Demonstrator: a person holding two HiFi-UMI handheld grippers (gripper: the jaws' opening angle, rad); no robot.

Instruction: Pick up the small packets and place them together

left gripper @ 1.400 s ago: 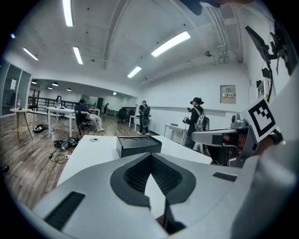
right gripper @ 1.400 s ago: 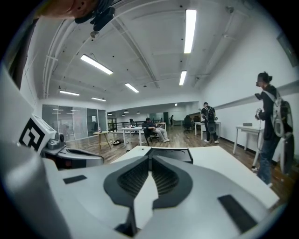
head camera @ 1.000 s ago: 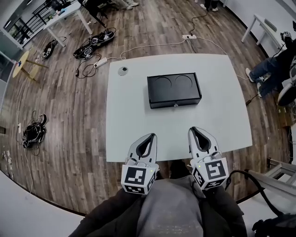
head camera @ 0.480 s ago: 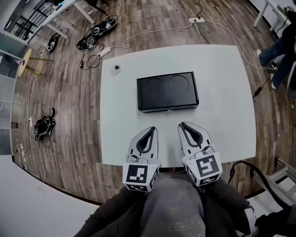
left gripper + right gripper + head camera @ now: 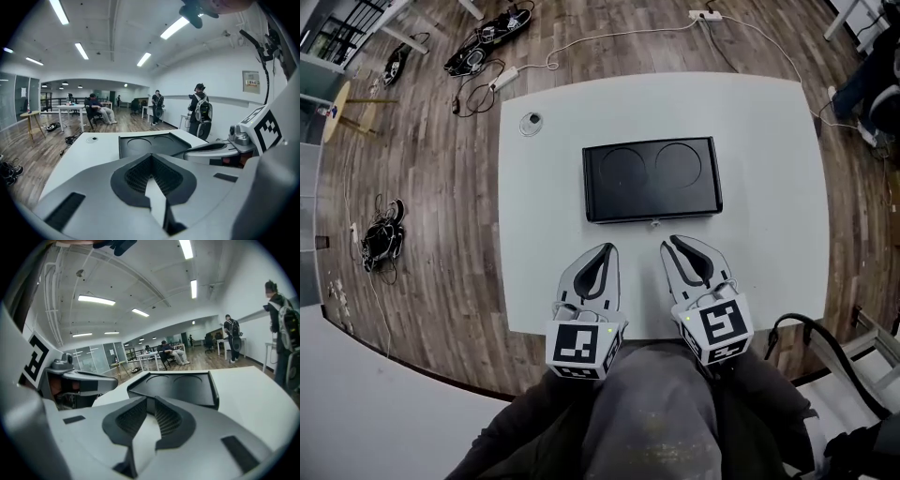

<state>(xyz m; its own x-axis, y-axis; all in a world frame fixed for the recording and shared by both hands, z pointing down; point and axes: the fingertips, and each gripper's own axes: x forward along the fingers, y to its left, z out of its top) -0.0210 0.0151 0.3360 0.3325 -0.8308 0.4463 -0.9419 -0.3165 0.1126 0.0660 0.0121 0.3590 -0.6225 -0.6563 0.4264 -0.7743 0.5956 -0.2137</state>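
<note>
No small packets show in any view. A shut black box (image 5: pixel 652 178) with two round recesses in its lid lies in the middle of the white table (image 5: pixel 750 141). Both grippers hover over the table's near edge, pointing at the box's front side and apart from it. My left gripper (image 5: pixel 606 249) is shut and empty, its tips meeting (image 5: pixel 151 155). My right gripper (image 5: pixel 674 243) has just been opening its jaws; they stand a narrow slit apart (image 5: pixel 149 399) with nothing between them. The box fills the middle of both gripper views (image 5: pixel 150 143) (image 5: pixel 176 385).
A small round cap (image 5: pixel 530 121) sits at the table's far left corner. Cables and power strips (image 5: pixel 483 52) lie on the wooden floor beyond. A small round side table (image 5: pixel 342 108) stands at the left. People stand and sit far off in the room (image 5: pixel 200 110).
Both grippers have come forward over the table's near edge, closer to the black box. The table now sits nearer and more central in the head view.
</note>
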